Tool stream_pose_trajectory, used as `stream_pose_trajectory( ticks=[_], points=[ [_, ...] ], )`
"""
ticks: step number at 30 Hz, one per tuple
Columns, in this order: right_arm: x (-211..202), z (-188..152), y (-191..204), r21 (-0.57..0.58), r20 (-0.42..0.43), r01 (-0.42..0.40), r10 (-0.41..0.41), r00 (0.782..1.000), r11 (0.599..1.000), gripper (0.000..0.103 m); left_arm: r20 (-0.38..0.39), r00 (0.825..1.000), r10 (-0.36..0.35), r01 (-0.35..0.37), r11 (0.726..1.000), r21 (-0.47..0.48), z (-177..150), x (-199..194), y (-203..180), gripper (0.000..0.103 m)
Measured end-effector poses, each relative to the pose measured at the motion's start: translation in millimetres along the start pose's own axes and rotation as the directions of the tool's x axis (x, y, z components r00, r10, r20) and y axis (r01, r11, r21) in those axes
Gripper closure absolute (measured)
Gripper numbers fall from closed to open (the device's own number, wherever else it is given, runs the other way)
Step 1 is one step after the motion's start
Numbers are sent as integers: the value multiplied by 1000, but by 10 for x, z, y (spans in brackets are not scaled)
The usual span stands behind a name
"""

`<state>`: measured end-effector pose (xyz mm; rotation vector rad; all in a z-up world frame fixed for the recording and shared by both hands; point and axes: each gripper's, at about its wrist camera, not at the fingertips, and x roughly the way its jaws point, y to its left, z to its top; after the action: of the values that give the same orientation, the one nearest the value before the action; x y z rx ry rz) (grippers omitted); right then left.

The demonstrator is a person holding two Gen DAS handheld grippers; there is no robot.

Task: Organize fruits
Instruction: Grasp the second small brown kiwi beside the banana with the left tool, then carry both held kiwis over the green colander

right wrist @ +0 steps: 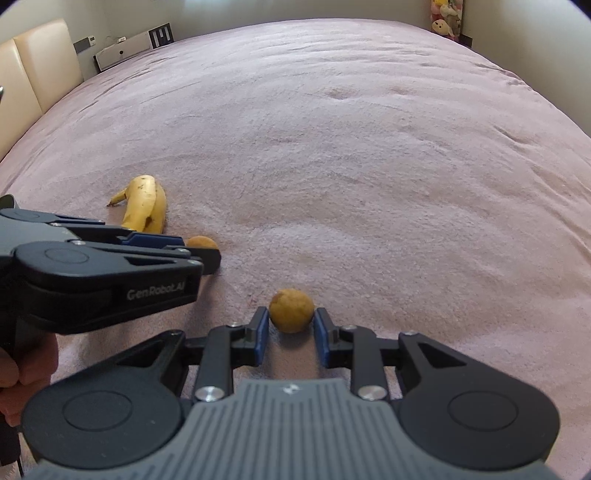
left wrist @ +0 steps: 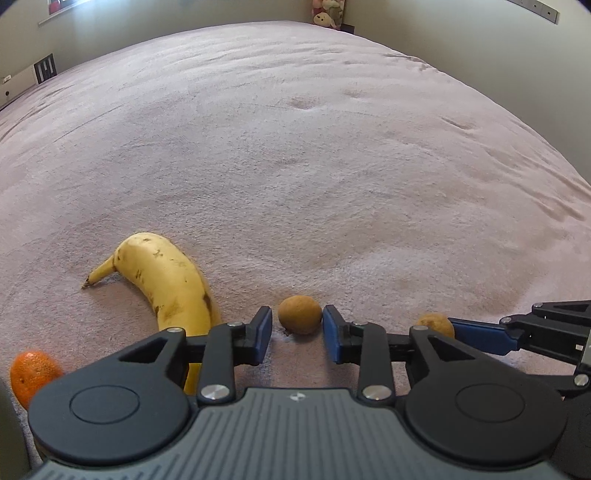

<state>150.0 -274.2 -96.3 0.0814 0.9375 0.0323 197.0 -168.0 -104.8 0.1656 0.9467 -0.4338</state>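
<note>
A small round brown fruit [left wrist: 299,314] lies on the pink bedspread just ahead of my open left gripper [left wrist: 297,326], between its fingertips. A second brown fruit [right wrist: 291,310] lies between the fingertips of my open right gripper [right wrist: 291,324]; neither gripper squeezes its fruit. In the left wrist view that second fruit [left wrist: 436,325] sits by the right gripper's blue finger [left wrist: 484,334]. A spotted yellow banana [left wrist: 168,284] lies left of the left gripper, and an orange mandarin [left wrist: 33,374] lies at the far left. In the right wrist view the banana [right wrist: 144,207] lies beyond the left gripper [right wrist: 199,251].
The pink bedspread [left wrist: 295,147] stretches far ahead and to the right. A cream headboard [right wrist: 33,70] and a wall panel stand at the left; plush toys [right wrist: 447,18] sit in the far corner. A hand [right wrist: 22,373] holds the left gripper.
</note>
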Motion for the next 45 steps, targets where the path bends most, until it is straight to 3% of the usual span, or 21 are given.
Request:
stream_pose_trajectory(
  ticks=[4, 9, 22, 32, 45],
  points=[
    [7, 7, 3, 0, 2, 2, -2, 1000, 1000, 79, -4, 1000, -9, 9, 1000, -4, -7, 28, -2, 73],
    [-43, 25, 27, 2, 10, 1, -1, 1000, 1000, 80, 16, 1000, -1, 1, 1000, -8, -24, -58, -9, 74],
    [-258, 88, 291, -31, 38, -10, 11, 999, 999, 80, 53, 995, 89, -84, 992, -91, -205, -767, 207, 74],
    [-454, 92, 794, -139, 65, -73, 83, 994, 988, 80, 52, 988, 146, -137, 980, -144, -321, -1226, 506, 74],
    [-722, 149, 1433, -286, 99, -169, 205, 974, 943, 80, 41, 976, 214, -198, 949, -246, -426, -1692, 1031, 74]
  ],
)
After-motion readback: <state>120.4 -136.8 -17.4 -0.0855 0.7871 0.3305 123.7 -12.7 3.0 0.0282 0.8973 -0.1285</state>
